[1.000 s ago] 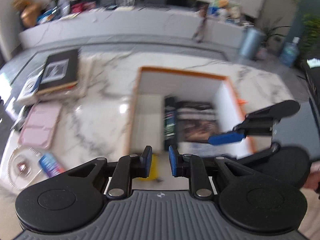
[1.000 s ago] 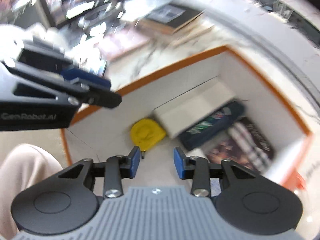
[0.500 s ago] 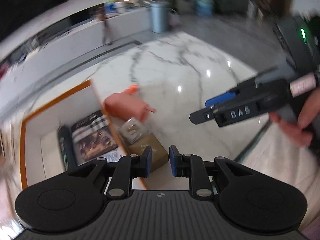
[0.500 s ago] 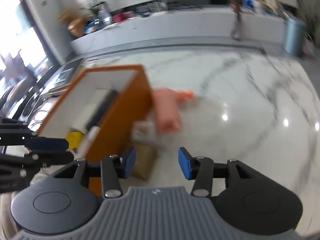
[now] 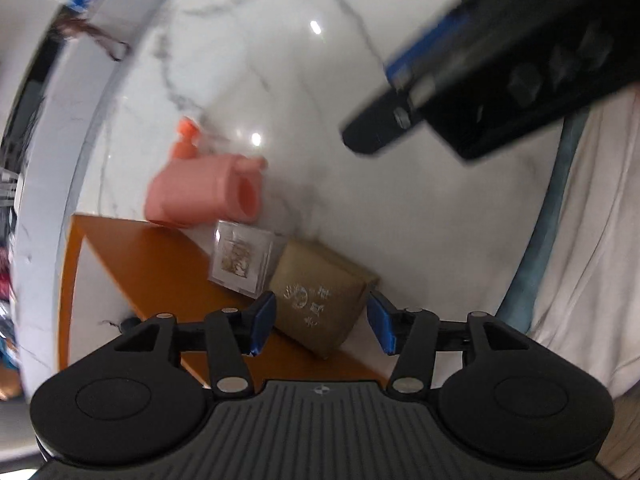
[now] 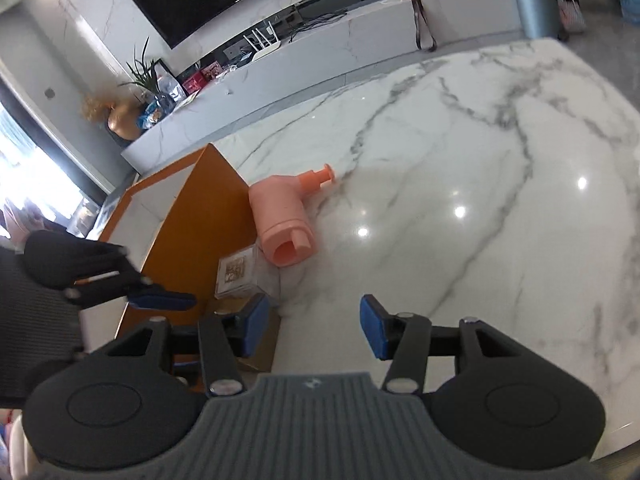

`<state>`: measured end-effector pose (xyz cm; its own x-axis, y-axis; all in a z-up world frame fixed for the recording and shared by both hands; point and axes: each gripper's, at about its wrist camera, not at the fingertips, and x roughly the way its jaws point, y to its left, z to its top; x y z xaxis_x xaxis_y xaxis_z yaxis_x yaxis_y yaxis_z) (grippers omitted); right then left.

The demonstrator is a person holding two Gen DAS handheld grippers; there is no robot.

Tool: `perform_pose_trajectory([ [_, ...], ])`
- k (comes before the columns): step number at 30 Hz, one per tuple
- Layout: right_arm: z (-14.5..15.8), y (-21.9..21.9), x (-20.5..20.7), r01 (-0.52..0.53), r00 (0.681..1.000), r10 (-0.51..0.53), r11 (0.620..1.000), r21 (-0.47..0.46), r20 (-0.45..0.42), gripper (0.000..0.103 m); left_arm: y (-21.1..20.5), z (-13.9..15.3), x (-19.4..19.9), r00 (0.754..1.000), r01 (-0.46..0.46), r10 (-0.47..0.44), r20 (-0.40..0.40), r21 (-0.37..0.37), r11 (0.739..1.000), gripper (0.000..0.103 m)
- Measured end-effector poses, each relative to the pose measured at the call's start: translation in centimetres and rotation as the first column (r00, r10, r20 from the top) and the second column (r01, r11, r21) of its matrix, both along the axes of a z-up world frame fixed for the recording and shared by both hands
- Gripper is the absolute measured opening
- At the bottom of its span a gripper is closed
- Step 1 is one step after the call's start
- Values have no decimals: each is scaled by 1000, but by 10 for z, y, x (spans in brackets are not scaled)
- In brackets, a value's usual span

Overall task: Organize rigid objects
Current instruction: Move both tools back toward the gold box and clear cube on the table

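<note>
With both the left gripper (image 5: 320, 326) and right gripper (image 6: 308, 330) spread wide and empty, the brown packet (image 5: 320, 306) leans against the orange box (image 5: 160, 264) beside the clear case (image 5: 241, 258), so a careless closing might topple that case.

Beside one orange box (image 6: 192, 216) on the marble surface (image 6: 460, 152) lie three loose items: one pink plastic fitting (image 6: 286, 216) with an orange tip, one clear square case (image 5: 242, 258) and one tan packet (image 5: 320, 300) (printed with characters). Two tools appear: the left tool (image 5: 322, 326) and the right tool (image 6: 310, 328), each with two blue pads.
</note>
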<state>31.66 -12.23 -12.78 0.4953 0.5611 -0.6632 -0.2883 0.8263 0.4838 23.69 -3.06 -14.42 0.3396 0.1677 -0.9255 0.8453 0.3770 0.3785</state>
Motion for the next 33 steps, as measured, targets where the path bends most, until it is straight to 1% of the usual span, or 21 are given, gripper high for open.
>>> perform_pose_trajectory([
  [2, -2, -3, 2, 3, 1000, -3, 1000, 23, -8, 53, -2, -12, 0, 999, 36, -36, 1, 92, 995, 66],
  [4, -6, -5, 5, 7, 1000, -6, 999, 42, -22, 53, -4, -23, 3, 999, 44, -41, -20, 153, 987, 66],
  [5, -9, -6, 7, 9, 1000, -7, 999, 47, -30, 53, -4, -28, 4, 999, 41, -36, -33, 171, 984, 66],
  [7, -12, -8, 10, 8, 999, -6, 998, 59, -42, 53, -4, -36, 10, 998, 19, -8, -55, 196, 980, 66],
  [8, -13, -8, 10, 6, 999, -4, 998, 64, -46, 53, -3, -37, 13, 999, 8, 3, -50, 208, 978, 69],
  [13, -17, -14, 13, 21, 997, -14, 996, 88, -74, 53, -8, -39, 22, 998, -24, 38, -58, 221, 975, 65],
  [15, -19, -17, 15, 32, 996, -23, 994, 106, -88, 53, -10, -36, 24, 997, -53, 63, -46, 199, 979, 63],
  [18, -16, -21, 15, 47, 996, -38, 992, 119, -78, 52, -14, -28, 24, 995, -88, 94, -41, 133, 987, 56],
  [20, -15, -24, 16, 70, 995, -61, 991, 118, -76, 52, -18, -22, 22, 995, -94, 97, -29, 96, 991, 51],
  [22, -15, -27, 17, 96, 993, -87, 989, 113, -80, 53, -36, -18, 16, 994, -103, 104, -27, 44, 994, 50],
  [23, -15, -29, 18, 108, 992, -99, 988, 114, -82, 53, -42, -16, 13, 994, -103, 104, -23, 26, 994, 46],
  [26, -15, -34, 19, 135, 988, -125, 984, 117, -92, 53, -54, -18, 11, 997, -79, 79, 1, 3, 997, 37],
  [28, -17, -38, 20, 155, 984, -142, 980, 125, -108, 53, -57, -17, 13, 995, -98, 98, -9, -17, 995, 29],
  [29, -18, -39, 21, 163, 982, -149, 978, 128, -113, 53, -57, -15, 15, 994, -111, 110, -17, -33, 993, 29],
  [31, -19, -41, 21, 166, 982, -151, 977, 130, -117, 53, -55, -7, 14, 992, -124, 124, 9, -69, 990, 29],
  [33, -18, -39, 21, 155, 983, -141, 980, 126, -114, 53, -50, 5, 16, 991, -134, 136, 12, -106, 985, 31],
])
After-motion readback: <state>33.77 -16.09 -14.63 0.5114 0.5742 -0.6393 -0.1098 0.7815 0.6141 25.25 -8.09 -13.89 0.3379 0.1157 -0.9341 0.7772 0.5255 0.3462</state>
